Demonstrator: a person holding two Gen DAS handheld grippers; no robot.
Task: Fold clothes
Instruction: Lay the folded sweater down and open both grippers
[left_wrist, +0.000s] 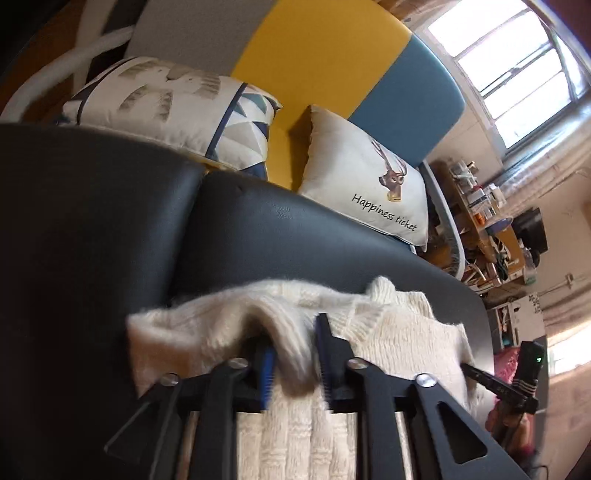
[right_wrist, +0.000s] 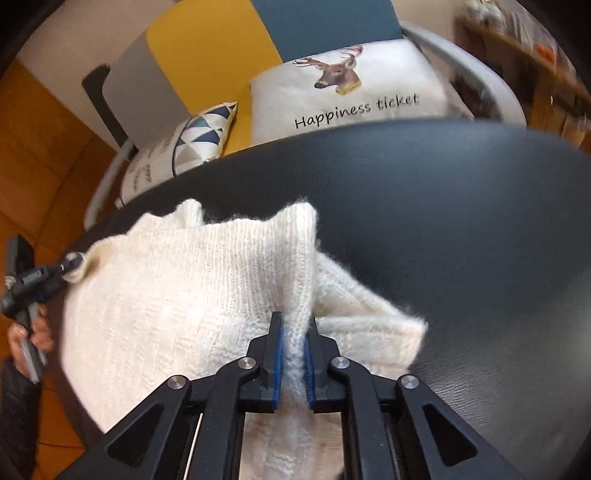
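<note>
A cream knitted sweater (right_wrist: 177, 295) lies on a dark leather-look sofa seat (right_wrist: 461, 221), near its front edge, partly doubled over itself. Both grippers have hold of it. The right gripper (right_wrist: 293, 343) has its blue-padded fingers (right_wrist: 277, 354) pinching a raised ridge of ribbed knit, which stands up between them while a folded flap spreads out to the right. The left gripper (left_wrist: 291, 354) has its fingers (left_wrist: 266, 369) set a little wider, with a fluffy roll of the knit draped between them; the blur there makes it hard to say how firmly they bite, but cloth fills the gap.

In the right wrist view the left gripper's tip meets the sweater's far left corner (right_wrist: 75, 267), with the person's hand (right_wrist: 31, 332) on its handle. In the left wrist view the right gripper shows only as a black body at the right edge.

To my judgement, a fold is in progress: two gathered parts of the sweater are held up off the seat at once. Whether the parts are being lifted to lay across the body or are about to be set down cannot be settled here. Either way, both grips must hold evenly so the loose, stretchy knit does not sag or slip, and the layers should land flat and aligned.

Beyond the seat stand a deer cushion (right_wrist: 351, 85) and a triangle-patterned cushion (right_wrist: 199, 136).
</note>
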